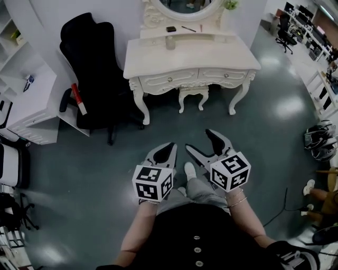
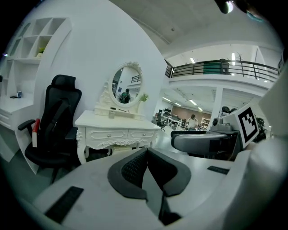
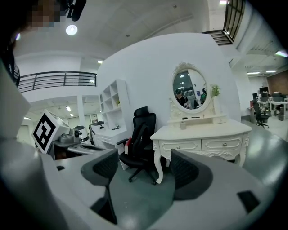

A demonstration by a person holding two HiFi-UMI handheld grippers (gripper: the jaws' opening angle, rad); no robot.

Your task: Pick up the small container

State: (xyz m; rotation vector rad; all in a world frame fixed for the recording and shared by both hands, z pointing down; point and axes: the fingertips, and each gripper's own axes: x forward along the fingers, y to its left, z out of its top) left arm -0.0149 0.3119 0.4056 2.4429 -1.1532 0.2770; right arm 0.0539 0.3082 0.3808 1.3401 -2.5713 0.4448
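Container [image 1: 170, 43] stands upright on the table [image 1: 222, 52], top center of frame, well ahead of both grippers. Right gripper [image 1: 199, 141] jaws wide, empty; left gripper [image 1: 168, 149] jaws pinched together, so I'd go right.

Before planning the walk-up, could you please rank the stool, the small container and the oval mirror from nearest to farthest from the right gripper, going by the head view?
1. Stool, tucked under the dressing table's front, closest to the right gripper.
2. Small container, on the tabletop, near the middle.
3. Mirror, at the table's back, farthest.
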